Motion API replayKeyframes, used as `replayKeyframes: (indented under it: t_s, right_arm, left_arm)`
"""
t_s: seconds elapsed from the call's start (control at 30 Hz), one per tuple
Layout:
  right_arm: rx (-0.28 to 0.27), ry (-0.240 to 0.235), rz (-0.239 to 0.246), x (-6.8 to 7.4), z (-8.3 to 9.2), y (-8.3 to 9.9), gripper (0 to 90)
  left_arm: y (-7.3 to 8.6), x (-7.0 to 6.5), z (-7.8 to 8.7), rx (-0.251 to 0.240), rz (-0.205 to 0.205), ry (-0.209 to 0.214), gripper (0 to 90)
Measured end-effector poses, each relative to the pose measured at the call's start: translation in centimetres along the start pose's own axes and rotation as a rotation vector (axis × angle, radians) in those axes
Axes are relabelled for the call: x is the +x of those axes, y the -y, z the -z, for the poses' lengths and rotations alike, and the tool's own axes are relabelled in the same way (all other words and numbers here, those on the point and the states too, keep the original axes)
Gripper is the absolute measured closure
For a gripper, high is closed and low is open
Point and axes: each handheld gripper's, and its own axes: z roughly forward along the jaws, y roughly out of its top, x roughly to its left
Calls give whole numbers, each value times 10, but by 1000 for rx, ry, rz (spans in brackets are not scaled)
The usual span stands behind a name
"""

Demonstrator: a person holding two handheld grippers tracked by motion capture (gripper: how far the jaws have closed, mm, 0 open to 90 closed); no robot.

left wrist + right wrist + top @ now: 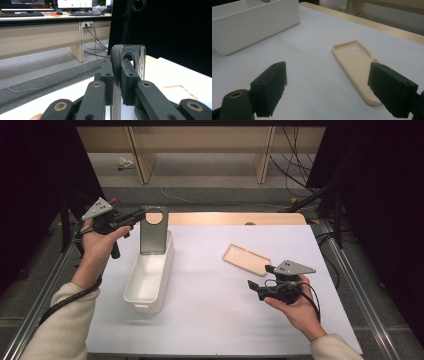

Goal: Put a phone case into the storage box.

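Two phone cases: the left hand-held gripper (136, 217) pinches the grey case (153, 231) above one white bin (148, 280); the right hand-held gripper (252, 285) gapes beside the beige case (246, 259).

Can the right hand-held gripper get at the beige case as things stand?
Probably yes: the right hand-held gripper is open, the beige case lies flat just ahead of it, and nothing sits between them.
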Motion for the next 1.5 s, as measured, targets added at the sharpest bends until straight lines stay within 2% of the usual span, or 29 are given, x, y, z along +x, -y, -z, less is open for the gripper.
replayKeyframes:
  t_s: [0.83,1.5]
  right_arm:
    - [1,-5,-4,-1,0,1,165]
    - [3,-6,-2,0,-1,1,165]
  left_arm:
    - [7,16,-14,30,3,-12,819]
    - [14,28,-23,40,26,-36,819]
